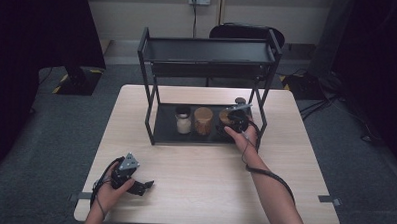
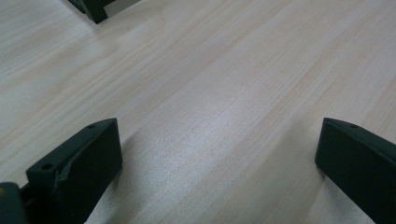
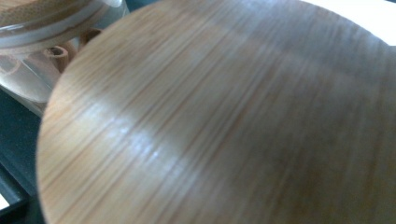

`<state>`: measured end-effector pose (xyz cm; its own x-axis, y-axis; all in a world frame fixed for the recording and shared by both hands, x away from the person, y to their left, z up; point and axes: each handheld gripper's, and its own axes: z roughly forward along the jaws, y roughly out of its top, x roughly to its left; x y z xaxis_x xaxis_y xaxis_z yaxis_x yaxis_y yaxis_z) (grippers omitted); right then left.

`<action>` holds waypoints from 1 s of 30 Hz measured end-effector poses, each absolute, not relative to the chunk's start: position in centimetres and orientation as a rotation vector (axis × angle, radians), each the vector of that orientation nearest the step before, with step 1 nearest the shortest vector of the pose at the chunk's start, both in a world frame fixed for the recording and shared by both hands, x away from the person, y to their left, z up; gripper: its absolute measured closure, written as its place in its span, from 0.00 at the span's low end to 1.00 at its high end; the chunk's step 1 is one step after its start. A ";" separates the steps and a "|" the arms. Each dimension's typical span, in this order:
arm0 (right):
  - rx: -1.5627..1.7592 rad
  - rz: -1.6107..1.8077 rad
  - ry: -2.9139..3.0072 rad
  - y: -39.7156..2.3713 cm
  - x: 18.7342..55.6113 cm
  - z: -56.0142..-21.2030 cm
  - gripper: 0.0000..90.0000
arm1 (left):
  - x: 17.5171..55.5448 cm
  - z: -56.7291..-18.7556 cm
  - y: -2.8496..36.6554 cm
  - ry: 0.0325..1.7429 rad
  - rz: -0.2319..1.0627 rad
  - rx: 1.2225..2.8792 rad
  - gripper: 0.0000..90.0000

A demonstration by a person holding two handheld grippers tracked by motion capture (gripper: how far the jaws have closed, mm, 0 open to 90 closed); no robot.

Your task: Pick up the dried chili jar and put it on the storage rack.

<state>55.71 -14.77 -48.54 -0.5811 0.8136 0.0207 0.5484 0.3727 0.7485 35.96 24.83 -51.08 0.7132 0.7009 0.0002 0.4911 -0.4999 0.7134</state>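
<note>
A black two-tier rack (image 1: pixel 146 80) stands at the back of the light wooden table (image 1: pixel 204 177). On its lower shelf (image 1: pixel 164 133) stand a black-lidded jar of white powder (image 1: pixel 183 120), a bamboo-lidded jar of brown contents (image 1: pixel 202 121) and a third jar (image 1: pixel 223 118) at the right. My right gripper (image 1: pixel 235 119) is right at that third jar, with its jaws hidden. In the right gripper view the jar's bamboo lid (image 3: pixel 224 121) is very close, with the neighbouring jar (image 3: pixel 42 32) at the upper left. My left gripper (image 1: pixel 143 186) rests low over the table's front left, its jaws wide apart (image 2: pixel 219 144) with nothing between them.
The rack's top shelf (image 1: pixel 208 50) is bare and overhangs the jars. A foot of the rack (image 2: pixel 93 9) shows at the top of the left gripper view. A dark chair (image 1: pixel 247 31) stands behind the table. Bare tabletop lies between the two hands.
</note>
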 end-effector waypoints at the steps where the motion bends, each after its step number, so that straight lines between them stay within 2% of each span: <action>1: 1.193 1.040 2.287 -14.8 55.7 -48.6 0.11 | 36.0 -51.1 24.8 0.901 0.378 2.202 0.00; 12: 1.216 1.031 2.285 -15.2 55.0 -48.3 0.03 | 36.0 -51.1 24.8 0.901 0.378 2.202 0.00; 30: 1.285 1.065 2.256 -15.5 53.3 -47.3 0.03 | 36.0 -51.1 24.8 0.901 0.378 2.202 0.00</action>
<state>53.31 -15.48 -47.29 -0.5367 0.8406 0.0734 0.5907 0.3122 0.7441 35.96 24.83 -51.08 0.7133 0.7009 0.0003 0.4910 -0.4999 0.7134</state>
